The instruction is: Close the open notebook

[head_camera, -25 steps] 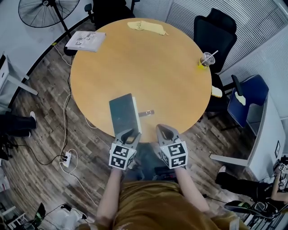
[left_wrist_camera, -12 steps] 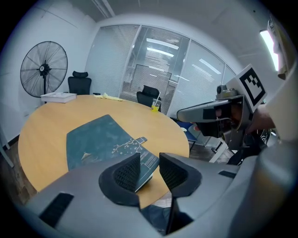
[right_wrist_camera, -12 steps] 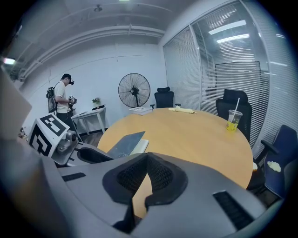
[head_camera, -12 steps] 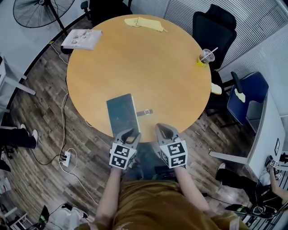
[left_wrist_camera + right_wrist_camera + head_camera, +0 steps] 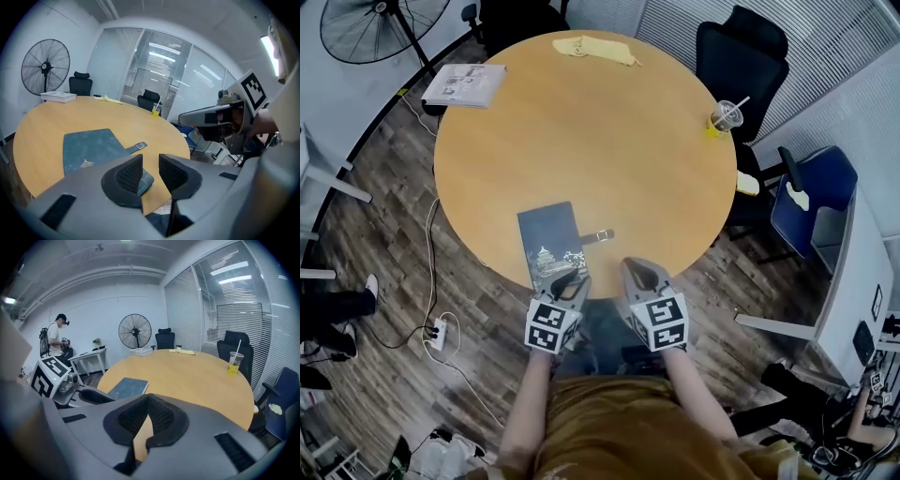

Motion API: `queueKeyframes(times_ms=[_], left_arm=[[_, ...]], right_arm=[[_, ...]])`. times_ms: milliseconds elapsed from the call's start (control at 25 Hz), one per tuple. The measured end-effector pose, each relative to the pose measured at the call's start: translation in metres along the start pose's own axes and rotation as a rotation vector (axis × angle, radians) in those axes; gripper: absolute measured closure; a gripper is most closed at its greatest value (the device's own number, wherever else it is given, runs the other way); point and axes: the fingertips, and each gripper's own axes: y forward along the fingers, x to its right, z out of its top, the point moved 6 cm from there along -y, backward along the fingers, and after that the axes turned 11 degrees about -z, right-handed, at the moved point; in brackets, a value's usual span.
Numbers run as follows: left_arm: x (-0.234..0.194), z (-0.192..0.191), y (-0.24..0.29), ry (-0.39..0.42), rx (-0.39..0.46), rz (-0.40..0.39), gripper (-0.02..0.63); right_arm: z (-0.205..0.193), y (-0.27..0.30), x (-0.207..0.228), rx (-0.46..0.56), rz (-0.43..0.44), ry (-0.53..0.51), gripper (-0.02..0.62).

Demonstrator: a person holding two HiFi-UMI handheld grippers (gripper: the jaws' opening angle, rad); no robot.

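Blue-grey notebook (image 5: 548, 239) (closed) on table (image 5: 581, 131)

fan (image 5: 366, 28) cropped (top edge), notebook (image 5: 551, 246) print unreadable

A round wooden table (image 5: 609, 141) is shown, on which four items are carried. A dark notebook (image 5: 546, 242) is laid flat, cover closed, at the near edge, slightly left of centre. Its strap (image 5: 598, 235) (ending in a pale clasp) is extended onto the wood to the right. A stack of printed papers (image 5: 465, 84) is placed at the far left edge. A yellow cloth (image 5: 592, 49) is left crumpled at the far edge. A clear cup (image 5: 724, 119) with a straw is stood upright at the right edge.
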Motion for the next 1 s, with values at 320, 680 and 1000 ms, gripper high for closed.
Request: queueKeyframes(times_ms=[320, 680, 1000], left_arm=[[-0.017, 0.023, -0.032, -0.178, 0.213, 0.052, 0.480], [-0.019, 0.046, -0.083, -0.193, 0.370, 0.140, 0.482], [-0.009, 0.064, -0.129, -0.098, 0.410, 0.219, 0.512]], right_arm=[[0.010, -0.006, -0.007, 0.036, 0.011, -0.016, 0.583], [0.028, -0.017, -0.029, 0.117, 0.041, -0.032, 0.583], [0.047, -0.033, -0.052, 0.213, 0.055, -0.054, 0.583]])
